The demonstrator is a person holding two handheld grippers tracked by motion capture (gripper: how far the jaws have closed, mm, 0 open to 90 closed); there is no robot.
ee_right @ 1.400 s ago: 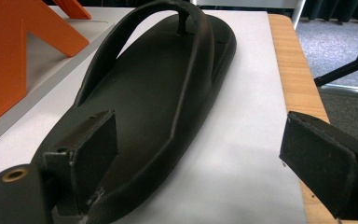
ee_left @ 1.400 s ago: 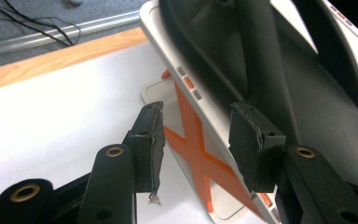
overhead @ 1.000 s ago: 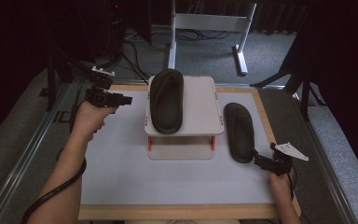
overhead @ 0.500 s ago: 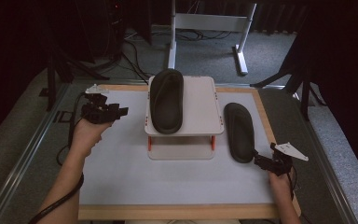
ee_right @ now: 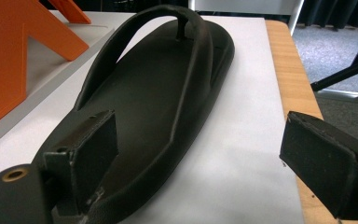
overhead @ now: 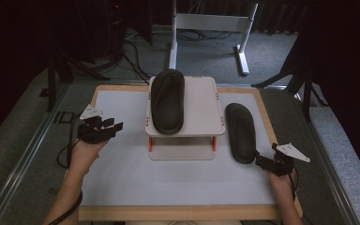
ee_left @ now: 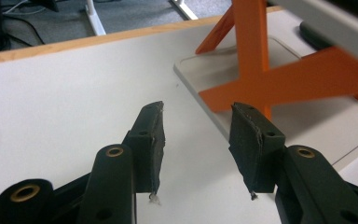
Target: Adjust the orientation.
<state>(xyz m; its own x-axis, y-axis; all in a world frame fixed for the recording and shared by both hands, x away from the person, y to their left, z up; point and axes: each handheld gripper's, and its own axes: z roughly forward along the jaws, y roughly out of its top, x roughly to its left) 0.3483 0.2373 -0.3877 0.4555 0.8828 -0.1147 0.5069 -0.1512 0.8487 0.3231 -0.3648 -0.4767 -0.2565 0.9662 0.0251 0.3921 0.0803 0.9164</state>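
Two grippers are in hand at the lower corners of the high view. The right gripper (overhead: 261, 161), at the lower right of that frame, has its jaws spread wide with nothing between the pads; in the right gripper view its left pad sits over the heel end of a black flip-flop (ee_right: 154, 93) while the other pad stands well off over the table's wooden edge (ee_right: 291, 70), so the sandal is not clamped. That flip-flop (overhead: 240, 132) lies flat on the white table mat (overhead: 122, 178), right of centre, just beside a white stand (overhead: 201, 108) on orange legs (ee_left: 256, 60). The left gripper (overhead: 113, 125) is at the left middle of the high view, tips pointing right toward the stand; its jaws are parted and empty, and in the left gripper view (ee_left: 196, 140) only bare mat lies between the pads, with the stand's base plate (ee_left: 223, 70) and orange legs at the upper right. A second black flip-flop (overhead: 167, 101) rests on top of the stand, at the centre of the high view.
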